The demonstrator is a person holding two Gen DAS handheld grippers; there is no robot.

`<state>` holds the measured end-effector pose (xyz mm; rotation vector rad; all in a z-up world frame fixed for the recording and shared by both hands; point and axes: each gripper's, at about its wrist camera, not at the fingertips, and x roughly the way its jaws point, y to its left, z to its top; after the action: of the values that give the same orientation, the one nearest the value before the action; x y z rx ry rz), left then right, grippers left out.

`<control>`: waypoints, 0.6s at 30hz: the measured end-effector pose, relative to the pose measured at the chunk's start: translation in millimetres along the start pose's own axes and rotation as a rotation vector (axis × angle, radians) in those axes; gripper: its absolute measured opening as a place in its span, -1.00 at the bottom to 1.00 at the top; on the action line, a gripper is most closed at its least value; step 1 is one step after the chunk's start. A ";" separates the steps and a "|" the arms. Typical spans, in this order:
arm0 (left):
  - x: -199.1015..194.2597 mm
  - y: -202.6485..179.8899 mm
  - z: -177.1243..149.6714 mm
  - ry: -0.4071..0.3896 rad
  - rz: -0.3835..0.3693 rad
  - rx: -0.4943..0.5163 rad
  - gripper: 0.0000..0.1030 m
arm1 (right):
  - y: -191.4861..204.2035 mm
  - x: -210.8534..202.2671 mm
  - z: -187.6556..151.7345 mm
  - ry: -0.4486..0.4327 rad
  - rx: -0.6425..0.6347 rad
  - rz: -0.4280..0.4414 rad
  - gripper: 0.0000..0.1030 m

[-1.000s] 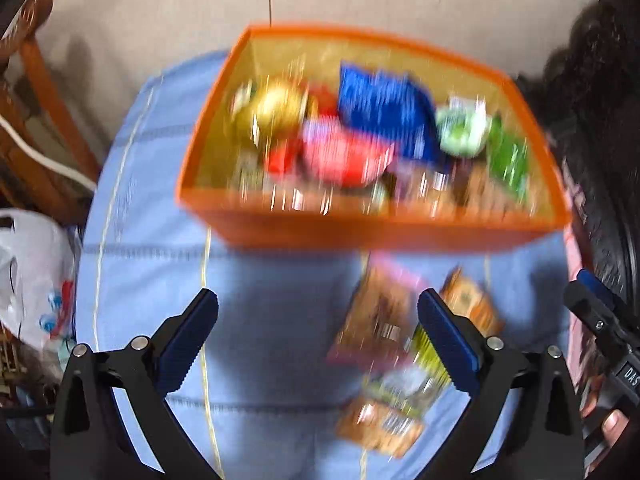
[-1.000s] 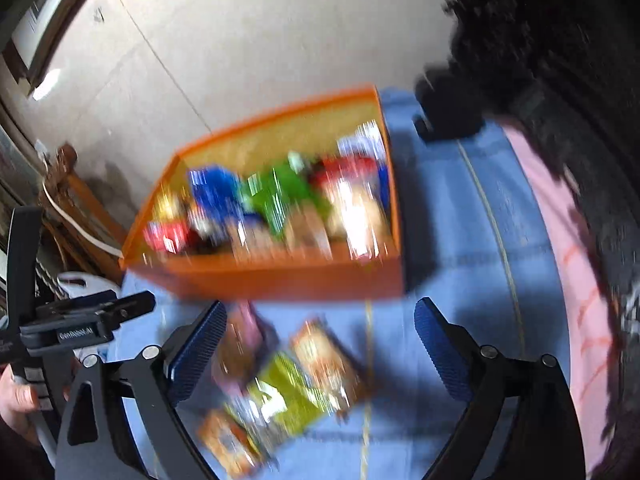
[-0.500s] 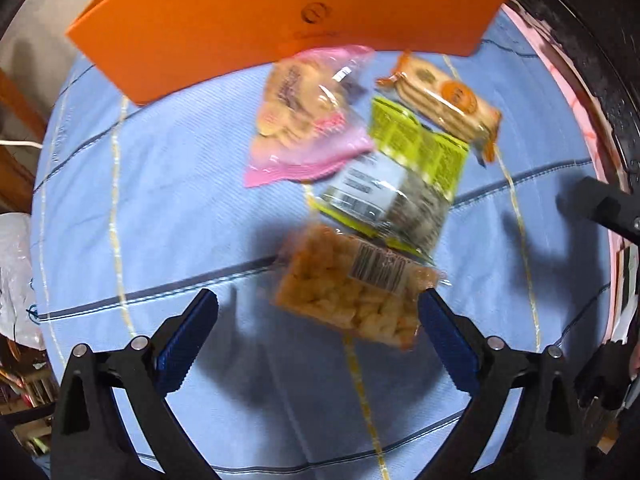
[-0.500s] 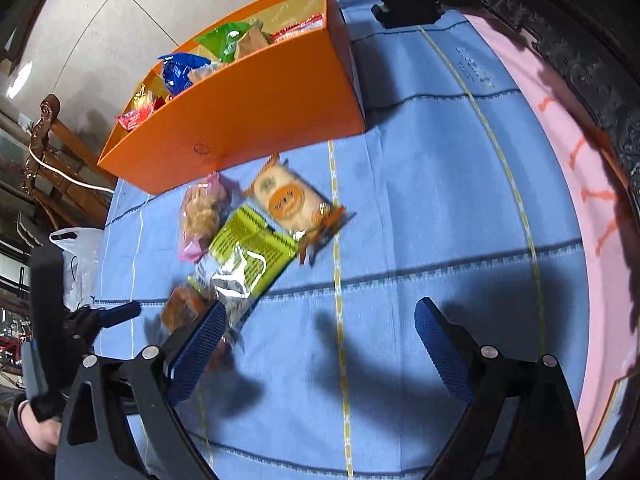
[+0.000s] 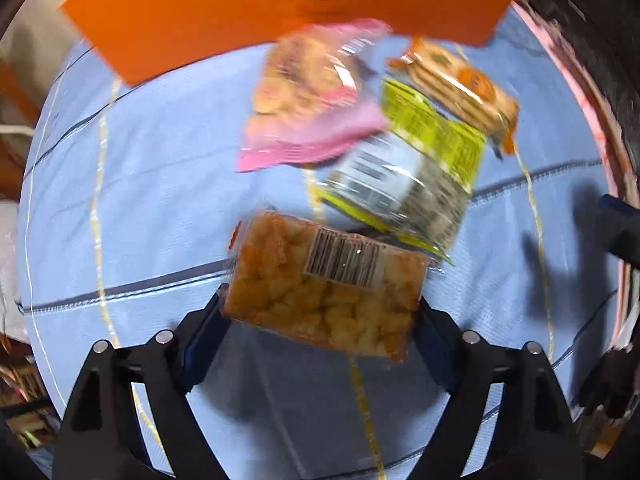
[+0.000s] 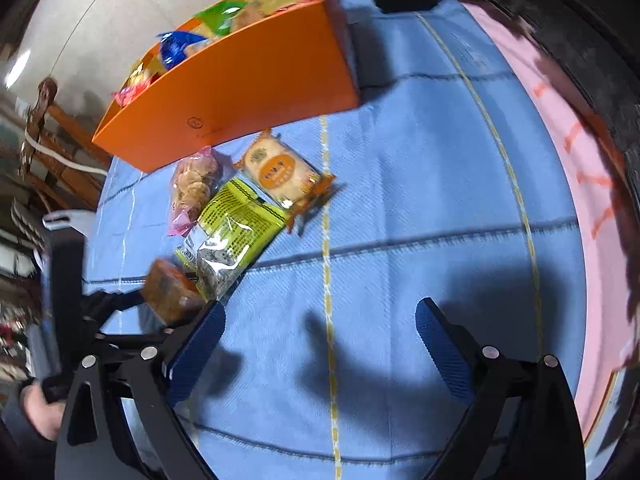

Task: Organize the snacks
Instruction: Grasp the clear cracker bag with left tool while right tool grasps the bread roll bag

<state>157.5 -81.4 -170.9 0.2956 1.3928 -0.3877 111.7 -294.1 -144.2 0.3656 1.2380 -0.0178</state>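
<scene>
A clear pack of orange-brown puffs [image 5: 324,284] with a barcode label lies between the fingers of my left gripper [image 5: 320,308]. Its jaws are closing and the blue pads touch both ends of the pack. In the right wrist view the same pack [image 6: 172,296] looks tilted up off the cloth. Beyond it lie a yellow-green packet [image 5: 412,172], a pink bag of cookies [image 5: 312,92] and an orange cracker pack [image 5: 456,80]. The orange box [image 6: 240,80] behind them holds several snacks. My right gripper [image 6: 320,312] stands open over bare blue cloth.
A blue tablecloth [image 6: 420,200] with yellow and dark stripes covers the table, with a pink border [image 6: 580,160] along the right edge. A wooden chair [image 6: 52,152] and a white plastic bag [image 6: 64,218] stand past the table's left side.
The left gripper came down from above the orange box to the loose snacks and its jaws narrowed onto the puff pack. The right gripper dropped toward the cloth, still open.
</scene>
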 end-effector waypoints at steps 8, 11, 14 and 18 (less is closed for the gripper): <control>-1.8 55.1 -10.2 0.021 0.003 -0.119 0.56 | 39.2 37.8 65.0 -0.052 -0.208 -0.072 0.47; 7.5 65.6 -15.7 0.046 0.000 -0.144 0.57 | 46.9 67.7 81.7 0.024 -0.282 -0.169 -0.09; 9.1 68.1 -17.3 0.042 0.007 -0.130 0.59 | 52.5 84.8 84.4 0.068 -0.321 -0.161 0.02; 11.3 56.8 -12.6 0.035 0.036 -0.113 0.63 | 58.6 88.7 82.7 0.044 -0.384 -0.175 0.16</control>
<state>172.3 -25.9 -185.5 0.2354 1.4359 -0.2743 229.6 -245.9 -187.9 -0.0766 1.2822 0.0772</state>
